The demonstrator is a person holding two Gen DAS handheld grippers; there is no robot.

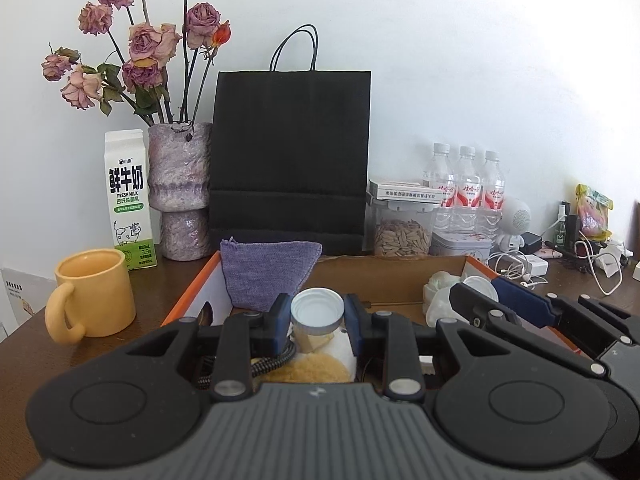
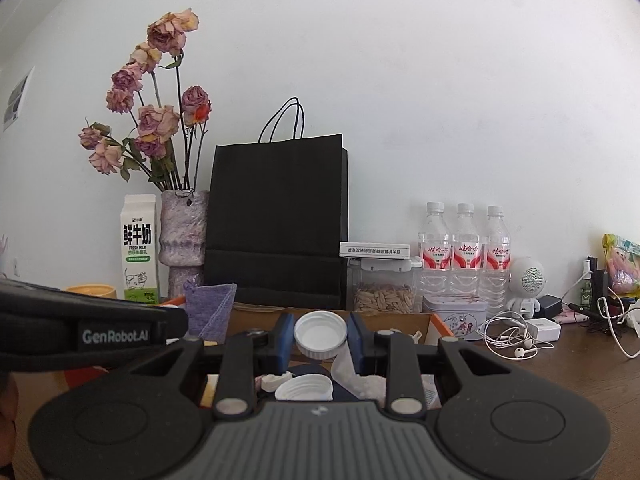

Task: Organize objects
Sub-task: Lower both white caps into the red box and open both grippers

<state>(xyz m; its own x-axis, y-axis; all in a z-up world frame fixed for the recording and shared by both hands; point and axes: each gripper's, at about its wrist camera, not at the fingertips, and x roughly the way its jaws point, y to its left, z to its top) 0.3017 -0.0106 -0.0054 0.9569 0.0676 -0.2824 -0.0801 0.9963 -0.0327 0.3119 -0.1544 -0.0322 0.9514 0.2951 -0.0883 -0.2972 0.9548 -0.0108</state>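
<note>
My left gripper is shut on a small jar with a silver-rimmed white lid, held over the open cardboard box. My right gripper is shut on a white screw cap, also above the box. The right gripper's body shows at the right of the left wrist view. A purple cloth pouch leans in the box's far left corner. A second white cap, crumpled plastic and a yellow sponge lie in the box.
Behind the box stand a black paper bag, a vase of dried roses, a milk carton, a yellow mug, a seed jar, three water bottles, a tin, a white speaker and cables.
</note>
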